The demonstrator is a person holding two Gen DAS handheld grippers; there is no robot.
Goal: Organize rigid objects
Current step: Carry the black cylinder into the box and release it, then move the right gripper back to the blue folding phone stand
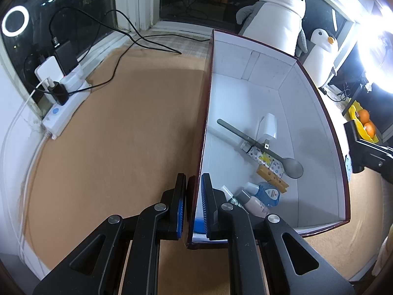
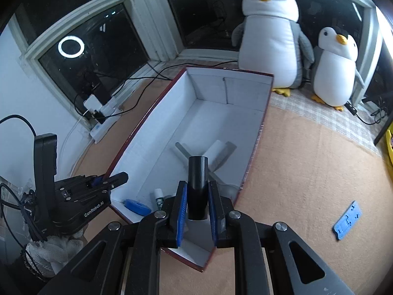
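A long box, white inside with a dark red rim, lies on the tan mat. My left gripper is shut on the box's left wall near its front corner; the right wrist view shows this left gripper at the rim too. My right gripper is shut on an upright black cylinder, held above the box's near end. In the box lie a grey spoon, a white charger, a wooden clothespin, a blue bottle and a pink bottle.
A flat blue plastic piece lies on the mat right of the box. Two plush penguins stand behind it by the window. A power strip with chargers and cables is at the left. A yellow bowl of oranges sits far right.
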